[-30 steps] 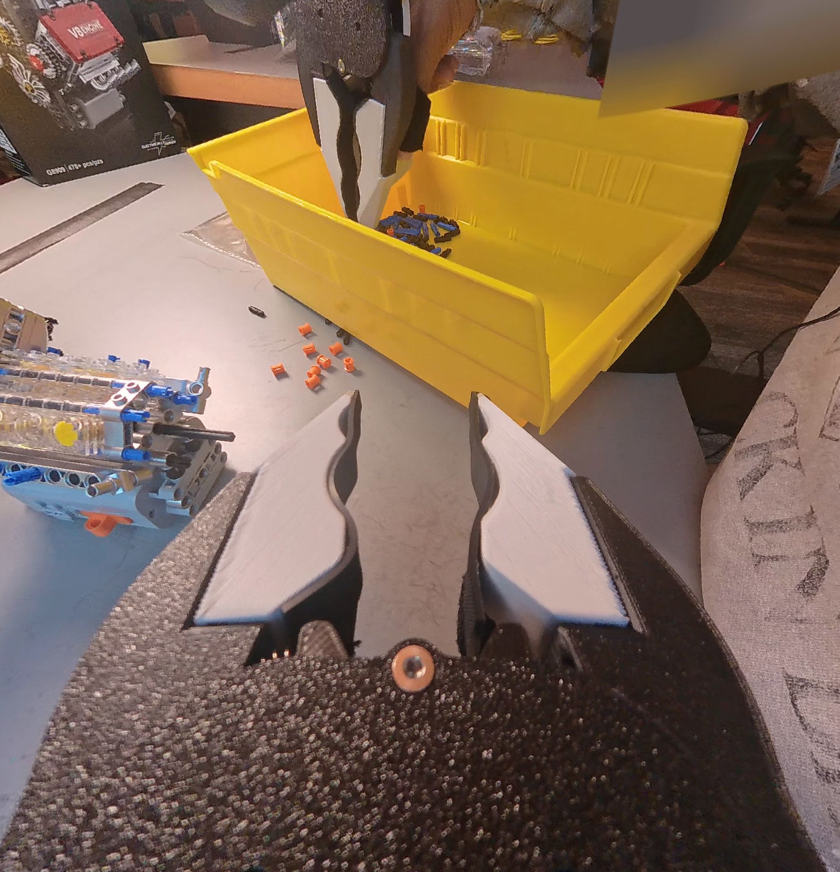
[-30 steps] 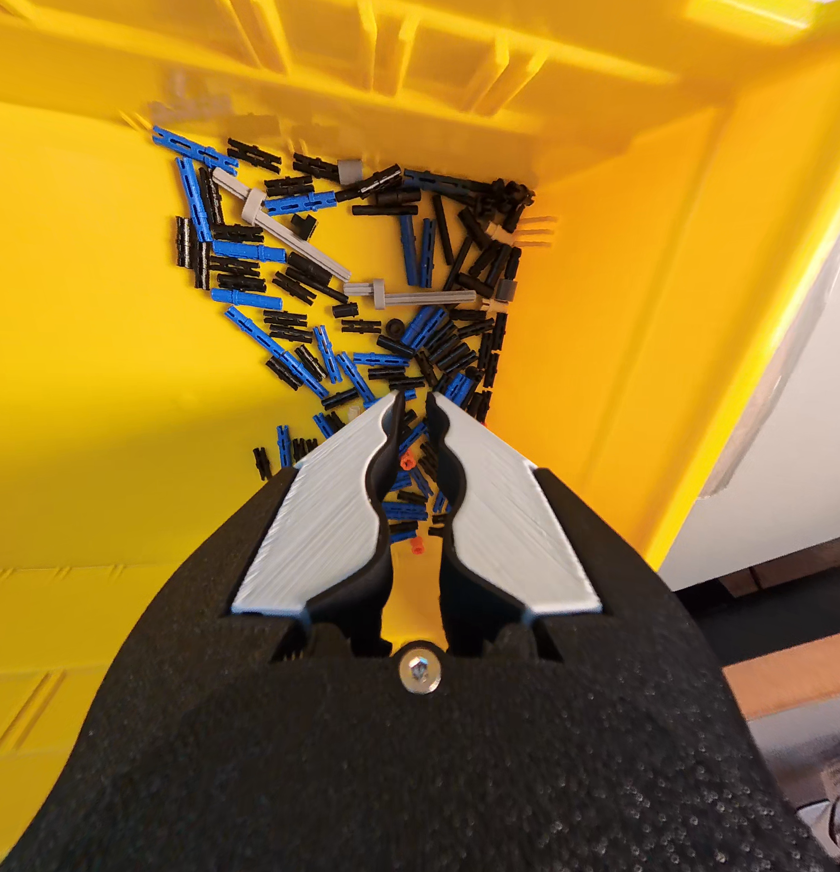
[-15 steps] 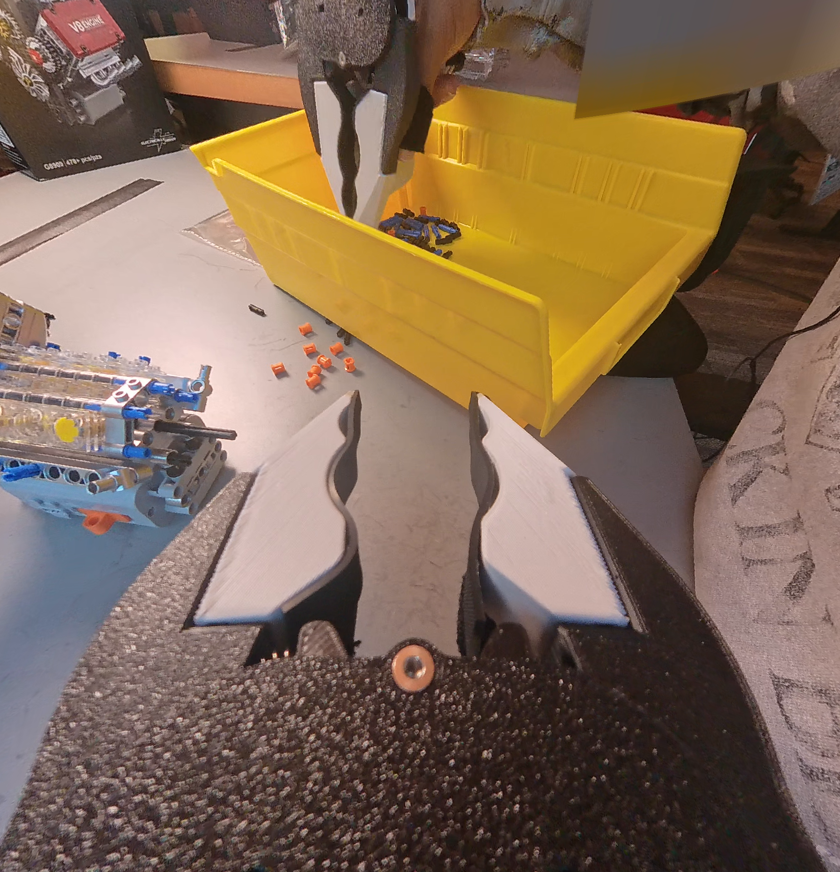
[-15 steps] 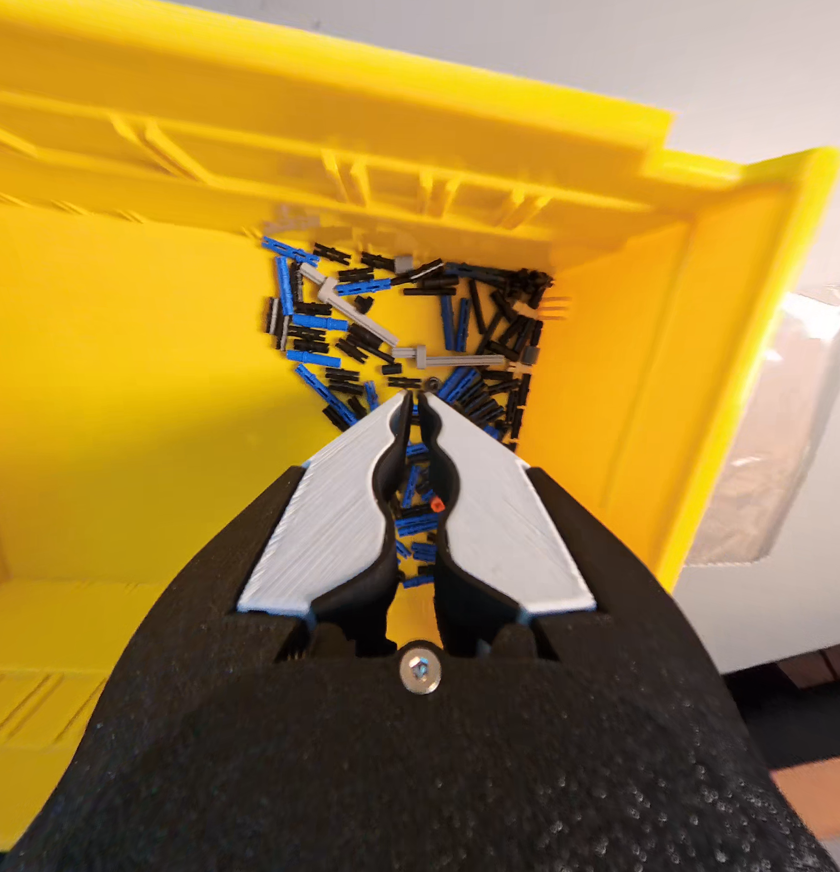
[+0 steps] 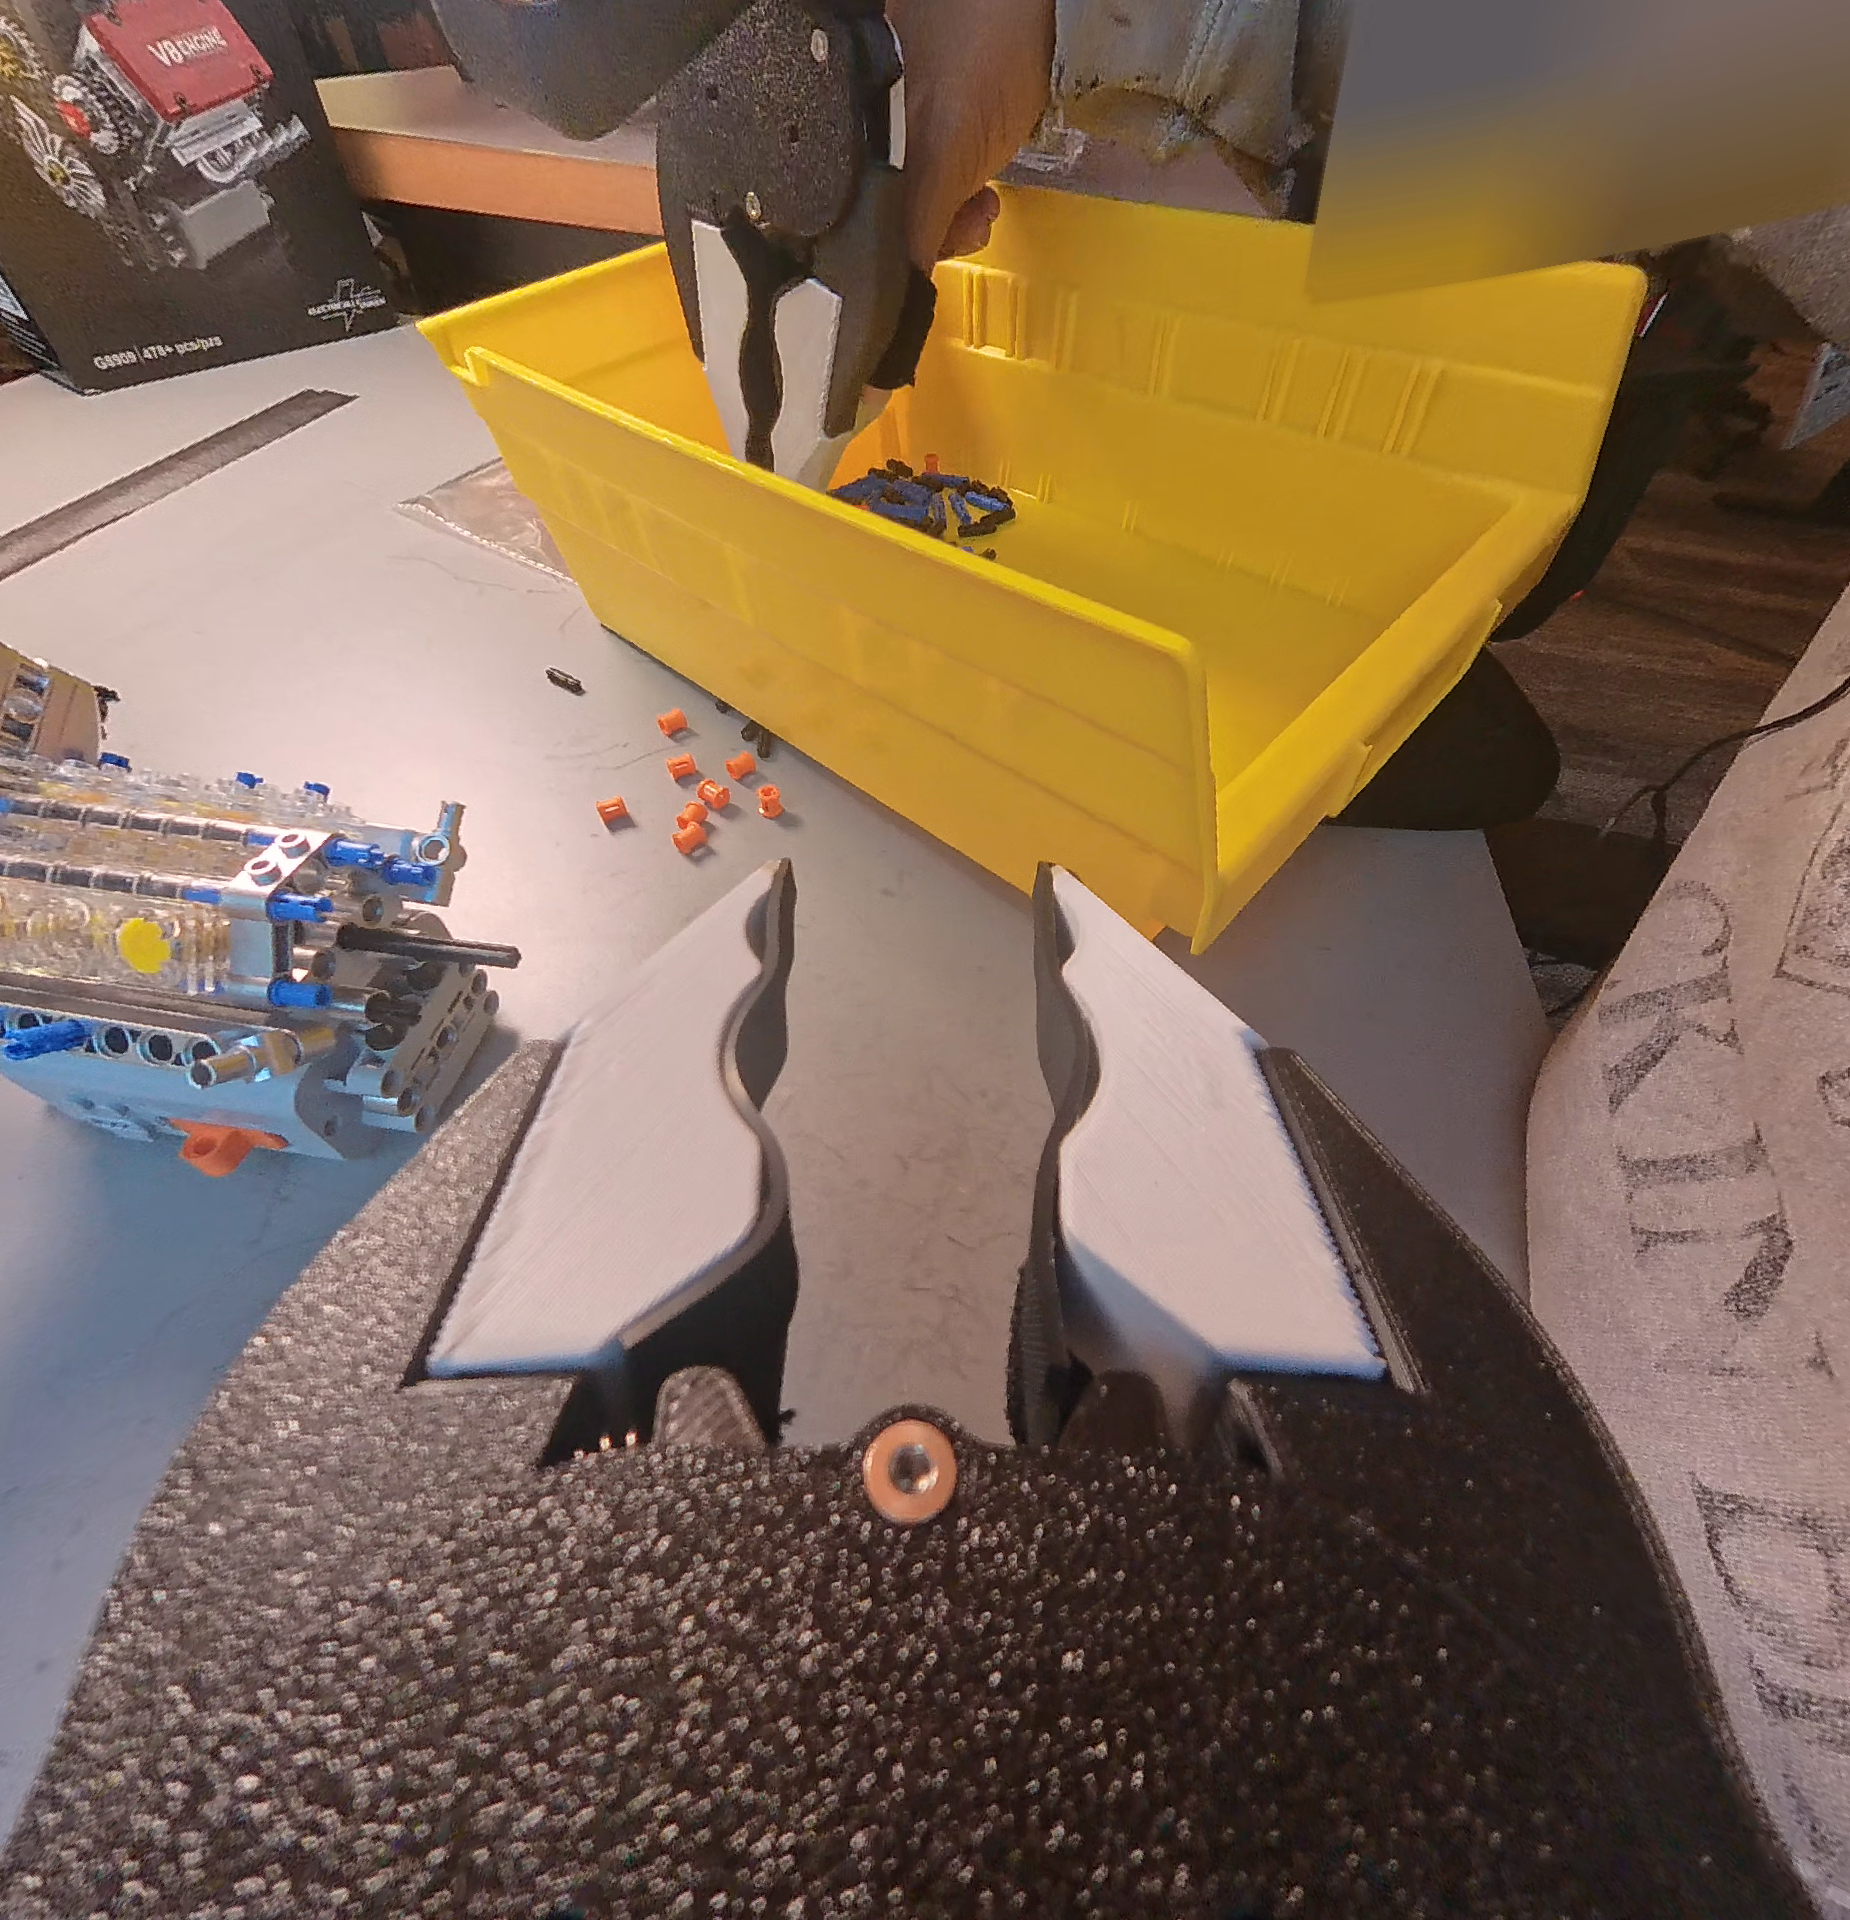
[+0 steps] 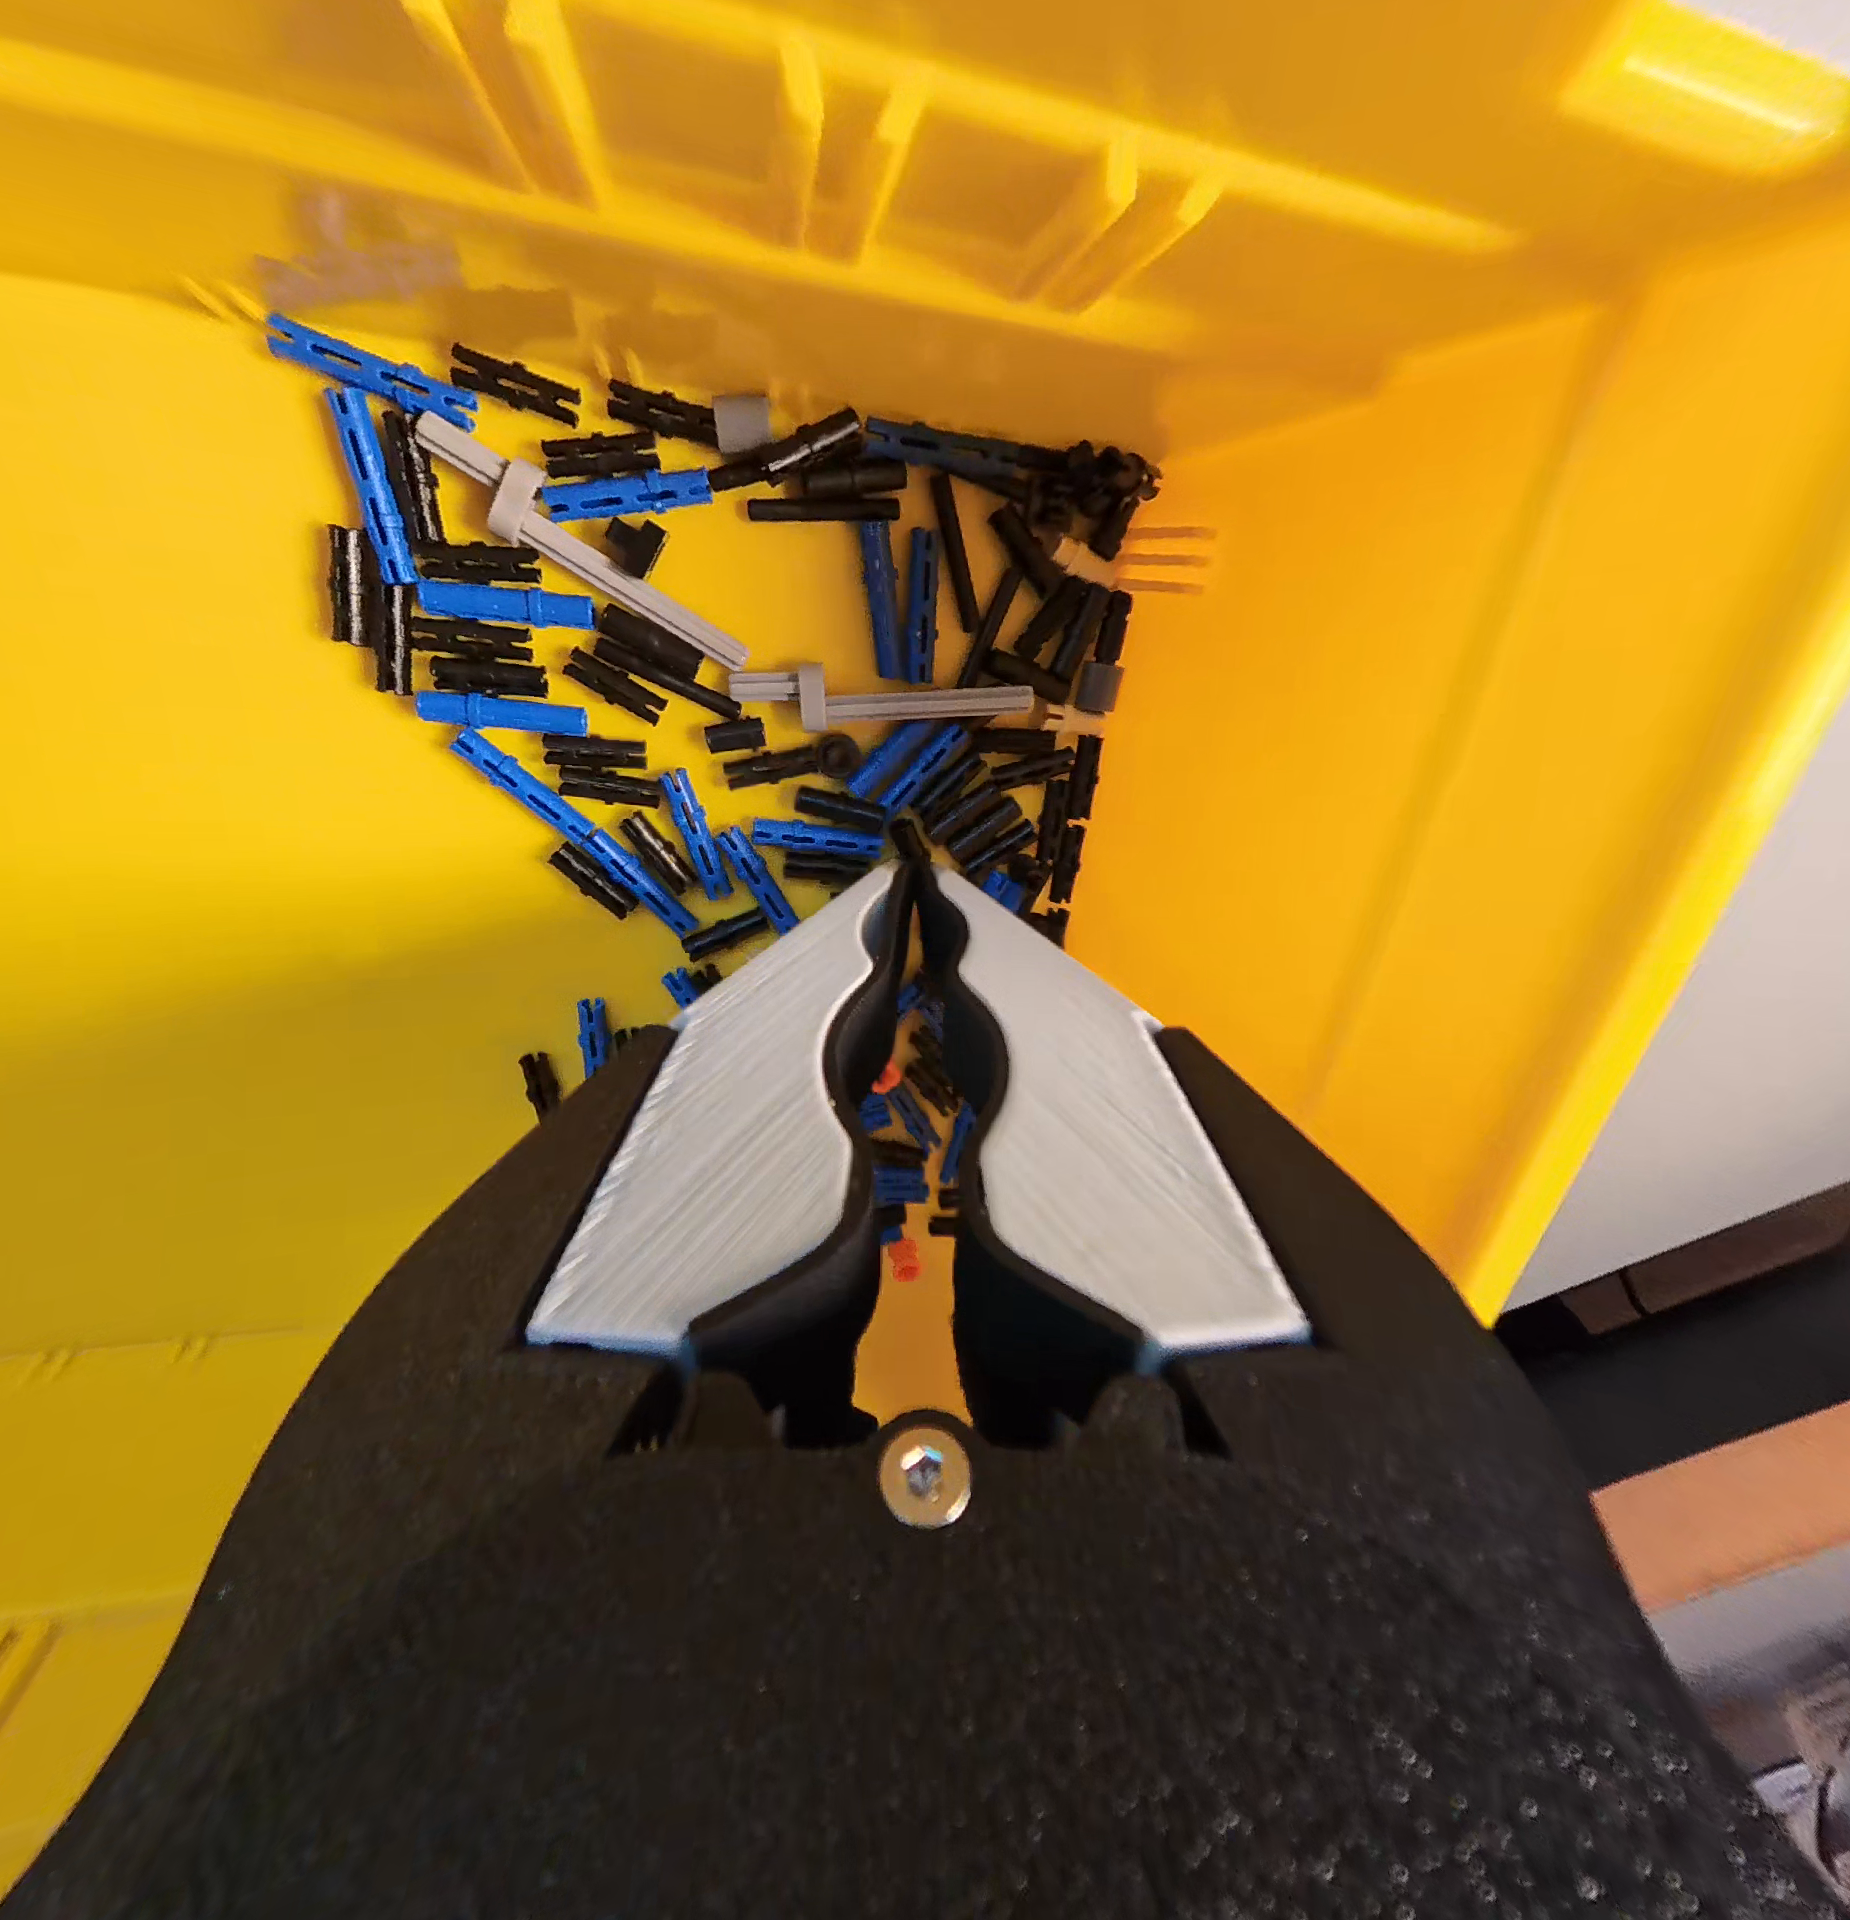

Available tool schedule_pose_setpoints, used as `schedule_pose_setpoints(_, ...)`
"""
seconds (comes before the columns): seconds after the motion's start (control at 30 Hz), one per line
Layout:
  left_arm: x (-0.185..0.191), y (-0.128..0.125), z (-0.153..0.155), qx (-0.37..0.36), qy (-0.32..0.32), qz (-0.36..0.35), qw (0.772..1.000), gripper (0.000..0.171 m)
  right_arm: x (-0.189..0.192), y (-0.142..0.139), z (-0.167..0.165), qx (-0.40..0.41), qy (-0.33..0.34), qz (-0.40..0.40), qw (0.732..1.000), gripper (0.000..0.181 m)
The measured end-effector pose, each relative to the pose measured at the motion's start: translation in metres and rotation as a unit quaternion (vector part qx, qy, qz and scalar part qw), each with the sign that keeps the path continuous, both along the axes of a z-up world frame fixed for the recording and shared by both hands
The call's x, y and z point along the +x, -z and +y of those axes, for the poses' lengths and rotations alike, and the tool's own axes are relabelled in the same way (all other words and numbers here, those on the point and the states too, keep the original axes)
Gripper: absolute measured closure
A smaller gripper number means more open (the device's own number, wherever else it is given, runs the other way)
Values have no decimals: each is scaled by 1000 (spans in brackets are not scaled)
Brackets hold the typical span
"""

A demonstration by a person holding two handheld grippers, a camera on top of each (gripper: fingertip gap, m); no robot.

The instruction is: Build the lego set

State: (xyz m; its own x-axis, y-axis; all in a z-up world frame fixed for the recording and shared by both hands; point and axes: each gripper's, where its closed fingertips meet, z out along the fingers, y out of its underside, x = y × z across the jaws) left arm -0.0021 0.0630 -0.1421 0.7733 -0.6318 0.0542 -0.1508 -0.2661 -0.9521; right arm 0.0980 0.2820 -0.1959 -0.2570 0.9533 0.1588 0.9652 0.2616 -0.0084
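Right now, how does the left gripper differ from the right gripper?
The left gripper stands open and empty; the right gripper is shut on a small black plastic pin. The left gripper is over the grey table; the right gripper is inside the yellow plastic bin, above its pile of pins. Both have white, wavy-edged fingers.

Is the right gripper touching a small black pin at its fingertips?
Touching. In the right wrist view the right gripper has its fingertips closed on a black pin, which sticks out beyond them.
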Motion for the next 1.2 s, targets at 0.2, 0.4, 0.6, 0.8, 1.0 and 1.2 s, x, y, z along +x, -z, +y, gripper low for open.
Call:
schedule_pose_setpoints(0.2,1,0,0,-1,2,0,1000,128,2,-6,-10,-37,6,13,999,181)
schedule_pose_setpoints(0.4,1,1,0,-2,2,2,1000,128,-14,-15,12,7,33,54,998,181)
schedule_pose_setpoints(0.6,1,1,0,-2,3,2,1000,128,-32,-8,11,28,16,67,997,181)
schedule_pose_setpoints(0.8,1,0,-1,-2,5,-1,1000,128,-33,4,3,17,-3,53,998,181)
schedule_pose_setpoints(1.0,1,0,-1,-3,8,-4,1000,128,-27,-4,0,-9,20,51,998,181)
schedule_pose_setpoints(1.2,2,0,-2,0,10,-1,1000,128,-22,0,26,79,33,30,996,181)
